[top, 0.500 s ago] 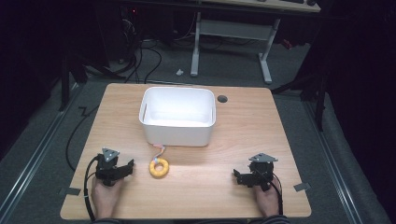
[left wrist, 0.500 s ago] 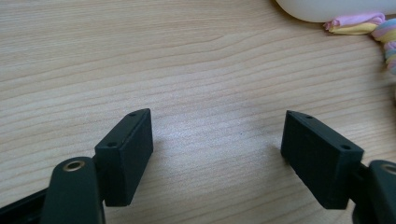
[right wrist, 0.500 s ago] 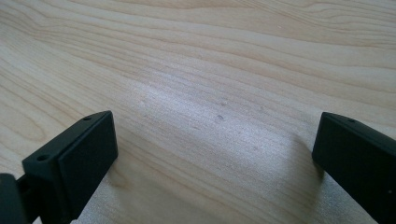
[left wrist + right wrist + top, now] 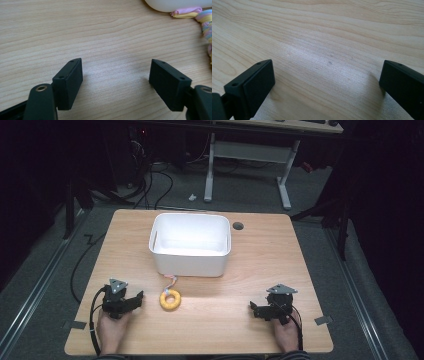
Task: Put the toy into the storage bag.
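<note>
Change since half a second ago: none of consequence. Against the earlier high view, the yellow ring toy (image 4: 170, 299) lies in the same spot on the worktop (image 4: 250, 270), just below the white tub (image 4: 190, 244) in the frame, and both of my hands rest where they did, low in the picture. I judge that the work has not started: the ring has not been touched, and the tub looks empty from above.

Location of the item: the ring sits in the lower centre of the high view, near the tub's front wall but apart from it. Its pastel twisted rope tail (image 4: 197, 15) runs up toward the tub; in the left gripper view the tail's end lies at the tub's base in the upper right corner, though I cannot tell whether they touch.

Left gripper (image 4: 131, 301): jaws spread wide, bare wood between them, nothing held. It lies low on the worktop, pointing toward the ring, which is just beside it to the right in the frame.

Right gripper (image 4: 256, 310): jaws likewise wide apart and empty, with plain wood grain between them. It rests at the lower right, pointing left across the frame, well apart from the ring.

Assessment: the left gripper is the better placed to reach the ring.
</note>
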Demonstrator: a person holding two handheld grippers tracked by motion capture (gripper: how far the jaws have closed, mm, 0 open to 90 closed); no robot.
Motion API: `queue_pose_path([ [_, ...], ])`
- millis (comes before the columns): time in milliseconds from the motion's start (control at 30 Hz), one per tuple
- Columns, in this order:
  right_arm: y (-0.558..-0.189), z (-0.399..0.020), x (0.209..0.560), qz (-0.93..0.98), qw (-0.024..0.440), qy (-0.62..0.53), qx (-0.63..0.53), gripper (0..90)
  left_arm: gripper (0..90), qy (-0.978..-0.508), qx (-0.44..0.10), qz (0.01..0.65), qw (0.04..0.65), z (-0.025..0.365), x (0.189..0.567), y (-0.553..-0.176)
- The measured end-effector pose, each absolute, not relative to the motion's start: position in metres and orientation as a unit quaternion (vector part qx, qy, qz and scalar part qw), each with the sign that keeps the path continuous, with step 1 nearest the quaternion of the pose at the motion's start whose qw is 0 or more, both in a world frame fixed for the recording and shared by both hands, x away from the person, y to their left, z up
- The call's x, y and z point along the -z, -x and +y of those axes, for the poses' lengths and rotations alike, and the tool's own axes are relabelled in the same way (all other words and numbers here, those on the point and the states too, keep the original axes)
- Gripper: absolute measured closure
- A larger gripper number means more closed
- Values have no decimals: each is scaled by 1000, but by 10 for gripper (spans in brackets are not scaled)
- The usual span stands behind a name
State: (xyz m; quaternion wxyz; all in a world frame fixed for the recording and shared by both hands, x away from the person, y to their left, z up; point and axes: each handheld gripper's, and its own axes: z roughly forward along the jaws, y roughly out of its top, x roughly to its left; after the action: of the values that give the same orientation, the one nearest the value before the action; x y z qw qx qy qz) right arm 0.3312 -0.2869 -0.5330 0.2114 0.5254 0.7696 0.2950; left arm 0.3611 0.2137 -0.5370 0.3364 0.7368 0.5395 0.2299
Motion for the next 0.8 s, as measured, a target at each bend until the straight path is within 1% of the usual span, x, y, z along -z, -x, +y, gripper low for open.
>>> queue_pose_path([
  [200, -331, -287, 533, 770, 212, -524, -295, 0, 274, -739, -232, 538, 332, 213, 537, -361],
  [333, -331, -287, 533, 771, 212, -523, -295, 0, 308, -739, -233, 536, 333, 215, 537, -361],
  [500, -331, -287, 533, 771, 211, -523, -295, 0, 310, -737, -232, 542, 330, 214, 536, -362],
  [800, -331, -287, 533, 771, 211, -523, -295, 0, 328, -735, -209, 557, 325, 221, 530, -364],
])
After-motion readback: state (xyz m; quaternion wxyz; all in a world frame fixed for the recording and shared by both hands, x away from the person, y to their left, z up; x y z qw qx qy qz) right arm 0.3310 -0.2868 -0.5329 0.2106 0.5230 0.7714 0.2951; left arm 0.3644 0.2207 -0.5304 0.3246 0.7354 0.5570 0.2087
